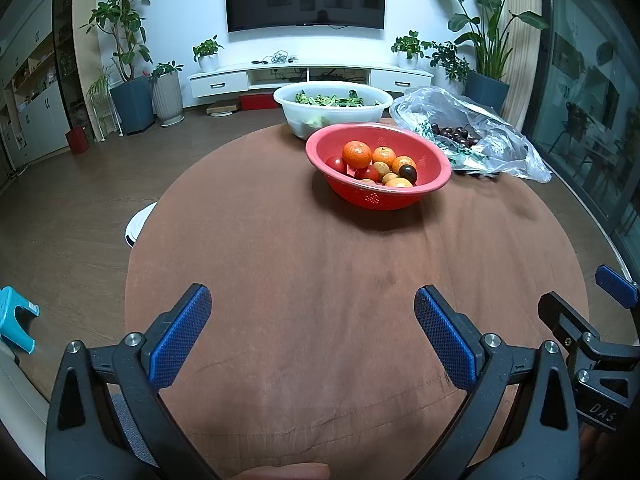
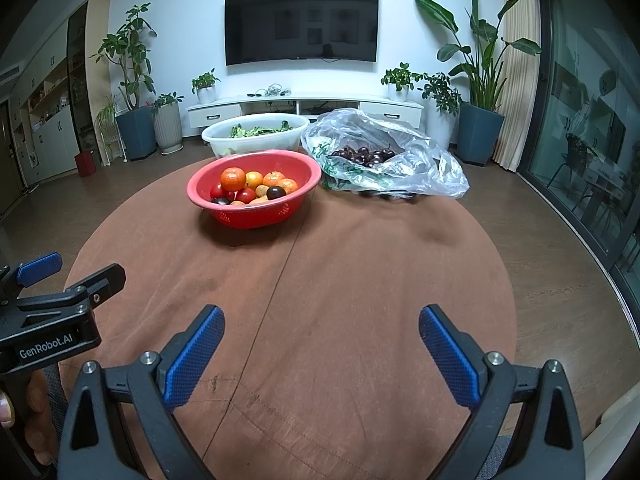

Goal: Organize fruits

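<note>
A round worktop [image 2: 360, 280] under a brown cloth is filling both views. Toward its far side, a clear plastic bag [image 2: 400, 164] is lying open with dark cherries [image 2: 366, 156] inside, just right of a red bowl [image 2: 256, 212]. Behind the red bowl, a white bowl [image 2: 224, 142] is holding green leaves. The red bowl is carrying the fruit: oranges [image 2: 233, 179], red tomatoes [image 2: 246, 195] and a dark plum [image 2: 276, 192] piled together. Near the front edge, the left gripper [image 1: 312, 312] is hovering above bare cloth with its blue fingers [image 1: 182, 336] spread wide apart, holding nothing. The right gripper [image 2: 320, 330] is hovering beside it, fingers [image 2: 450, 360] likewise standing wide apart and empty, well apart from the fruit.
</note>
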A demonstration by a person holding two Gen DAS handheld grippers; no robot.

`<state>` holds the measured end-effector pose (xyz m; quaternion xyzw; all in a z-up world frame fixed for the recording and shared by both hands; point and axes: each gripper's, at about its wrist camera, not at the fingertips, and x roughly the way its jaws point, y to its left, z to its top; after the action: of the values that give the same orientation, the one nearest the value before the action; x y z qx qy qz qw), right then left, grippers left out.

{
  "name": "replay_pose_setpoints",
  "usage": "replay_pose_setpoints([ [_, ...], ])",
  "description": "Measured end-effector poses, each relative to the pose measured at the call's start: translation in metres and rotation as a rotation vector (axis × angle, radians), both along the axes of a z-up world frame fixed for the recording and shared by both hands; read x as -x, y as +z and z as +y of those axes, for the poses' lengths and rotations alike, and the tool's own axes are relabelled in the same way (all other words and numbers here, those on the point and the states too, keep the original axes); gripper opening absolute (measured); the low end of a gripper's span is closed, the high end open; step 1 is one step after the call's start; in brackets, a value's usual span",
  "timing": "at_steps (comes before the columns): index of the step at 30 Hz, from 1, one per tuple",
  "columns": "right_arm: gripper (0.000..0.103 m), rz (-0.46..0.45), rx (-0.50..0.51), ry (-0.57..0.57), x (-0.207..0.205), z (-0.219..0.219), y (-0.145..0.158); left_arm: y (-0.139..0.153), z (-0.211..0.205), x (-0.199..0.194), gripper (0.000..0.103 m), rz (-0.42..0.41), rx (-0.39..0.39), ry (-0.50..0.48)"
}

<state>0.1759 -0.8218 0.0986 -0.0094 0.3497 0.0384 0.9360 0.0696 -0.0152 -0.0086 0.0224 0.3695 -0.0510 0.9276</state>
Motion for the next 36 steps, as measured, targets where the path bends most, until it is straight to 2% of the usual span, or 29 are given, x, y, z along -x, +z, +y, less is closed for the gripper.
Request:
replay_pose_setpoints([
  [36,0.100,0.006,0.001,0.002,0.0018,-0.0005,0.0011,-0.0079,-0.0005,0.0023,0.103,0.007,-0.006,0.004],
])
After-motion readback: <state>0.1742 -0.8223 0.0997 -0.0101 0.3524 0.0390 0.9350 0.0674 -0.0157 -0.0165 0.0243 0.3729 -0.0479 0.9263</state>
